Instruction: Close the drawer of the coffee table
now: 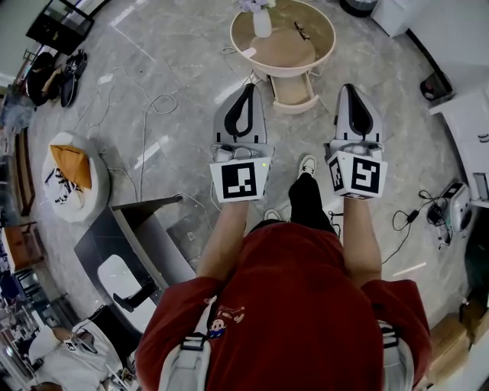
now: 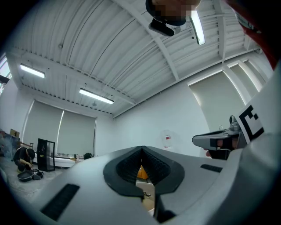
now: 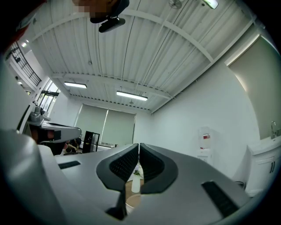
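The round wooden coffee table [image 1: 322, 51] stands on the floor ahead of me, at the top of the head view. Its drawer [image 1: 294, 92] is pulled out toward me. A white vase [image 1: 262, 23] and a pair of glasses [image 1: 302, 30] rest on the tabletop. My left gripper [image 1: 249, 86] is held in the air just left of the drawer, shut and holding nothing. My right gripper [image 1: 350, 87] hangs just right of the drawer, also shut and holding nothing. In the left gripper view the left gripper [image 2: 141, 149] has its tips together. Below the right gripper [image 3: 138, 145], the vase [image 3: 135, 183] shows through the slit between the pads.
A white round seat with an orange cushion [image 1: 72, 176] sits at the left. A grey cabinet [image 1: 145, 237] is near my left side. Cables [image 1: 145, 114] trail over the marble floor, and a white appliance [image 1: 457, 208] stands at the right. My shoe [image 1: 307, 164] points toward the table.
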`<move>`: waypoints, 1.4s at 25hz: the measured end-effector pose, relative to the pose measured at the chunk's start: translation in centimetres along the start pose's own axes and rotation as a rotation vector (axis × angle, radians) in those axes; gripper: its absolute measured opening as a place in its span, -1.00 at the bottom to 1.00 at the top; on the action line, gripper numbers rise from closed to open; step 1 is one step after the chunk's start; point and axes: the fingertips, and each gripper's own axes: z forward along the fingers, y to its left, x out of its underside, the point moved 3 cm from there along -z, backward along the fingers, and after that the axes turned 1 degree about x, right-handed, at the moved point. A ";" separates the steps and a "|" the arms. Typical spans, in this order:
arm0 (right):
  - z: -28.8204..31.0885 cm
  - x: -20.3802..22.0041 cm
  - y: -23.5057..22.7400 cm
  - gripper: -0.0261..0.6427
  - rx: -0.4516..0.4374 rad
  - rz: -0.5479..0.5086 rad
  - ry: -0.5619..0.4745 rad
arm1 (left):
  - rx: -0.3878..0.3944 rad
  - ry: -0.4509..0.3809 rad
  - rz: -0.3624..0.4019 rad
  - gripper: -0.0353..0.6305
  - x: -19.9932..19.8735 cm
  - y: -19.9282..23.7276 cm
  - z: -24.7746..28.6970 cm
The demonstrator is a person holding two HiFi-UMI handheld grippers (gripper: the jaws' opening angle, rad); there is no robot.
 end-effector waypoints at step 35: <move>19.5 36.4 -5.8 -0.85 0.010 0.051 0.304 | 0.053 0.012 -0.049 -0.85 31.6 0.8 22.8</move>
